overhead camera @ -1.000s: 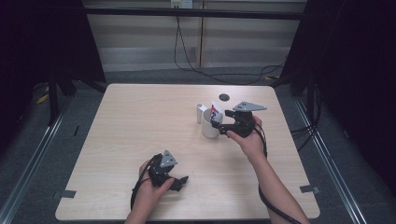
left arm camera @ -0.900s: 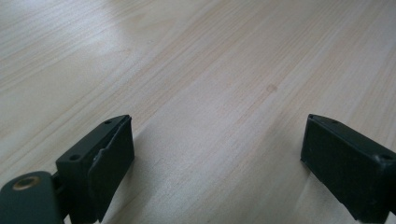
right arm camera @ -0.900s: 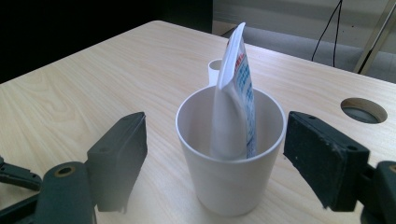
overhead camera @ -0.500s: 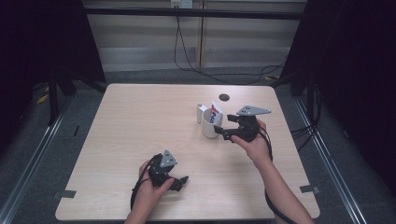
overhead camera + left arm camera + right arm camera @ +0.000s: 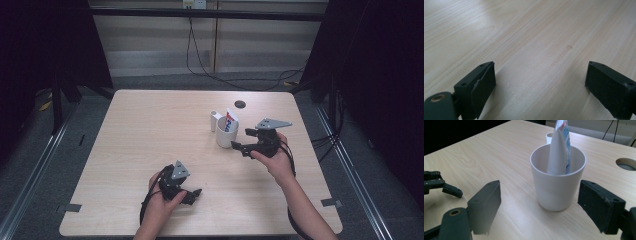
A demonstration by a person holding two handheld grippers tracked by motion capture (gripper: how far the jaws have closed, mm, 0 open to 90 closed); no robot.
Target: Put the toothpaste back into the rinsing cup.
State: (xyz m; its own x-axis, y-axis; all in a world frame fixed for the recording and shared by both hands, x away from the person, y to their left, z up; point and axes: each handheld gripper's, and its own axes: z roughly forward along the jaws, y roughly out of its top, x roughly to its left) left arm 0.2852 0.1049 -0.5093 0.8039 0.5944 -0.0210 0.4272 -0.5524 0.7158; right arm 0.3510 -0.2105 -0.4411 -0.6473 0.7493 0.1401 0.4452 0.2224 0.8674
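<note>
On table (image 5: 150, 140), cup (image 5: 557, 187) just beyond right hand-held gripper (image 5: 544, 206)

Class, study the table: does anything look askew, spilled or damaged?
Nothing stands out. The white cup stands upright on the table, a toothpaste tube leaning inside it; nothing is spilled. The right gripper sits open before it.

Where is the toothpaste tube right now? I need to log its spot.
The toothpaste tube stands upright in the white cup on the right half of the table, just ahead of the open right claw, with a small white container behind it.
</note>
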